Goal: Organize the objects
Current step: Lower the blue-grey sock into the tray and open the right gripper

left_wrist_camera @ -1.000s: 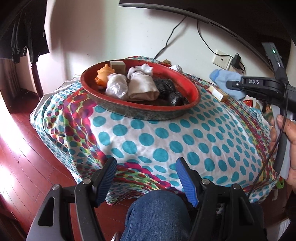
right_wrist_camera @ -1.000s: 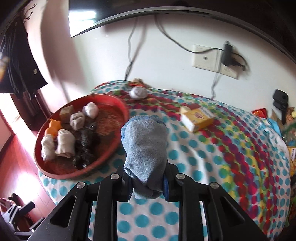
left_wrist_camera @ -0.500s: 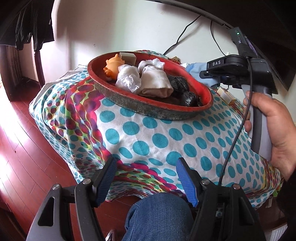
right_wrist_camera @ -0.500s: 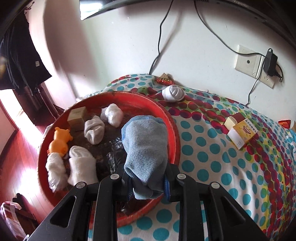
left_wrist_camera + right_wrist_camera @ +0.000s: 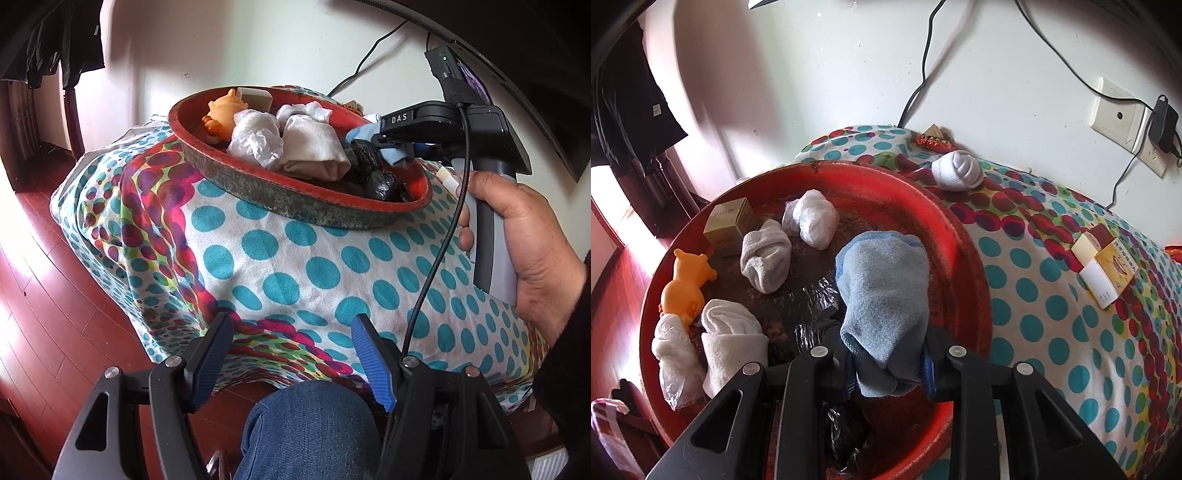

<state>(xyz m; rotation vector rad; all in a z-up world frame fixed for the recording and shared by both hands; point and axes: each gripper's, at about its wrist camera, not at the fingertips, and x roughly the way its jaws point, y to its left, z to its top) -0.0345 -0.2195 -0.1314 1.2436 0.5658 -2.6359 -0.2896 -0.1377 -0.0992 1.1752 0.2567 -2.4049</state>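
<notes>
The right gripper (image 5: 888, 369) hangs over the red basin (image 5: 971, 266), its jaws opening around the blue sock (image 5: 886, 288) still between them. The left gripper (image 5: 291, 354) stands apart, empty. Left outside: the white sock (image 5: 956, 170) at one o'clock, the box (image 5: 1106, 271) at three.

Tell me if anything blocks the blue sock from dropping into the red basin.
Nothing visible does. The blue sock hangs between the opening jaws of the right gripper, over the red basin; black bags lie just below.
</notes>
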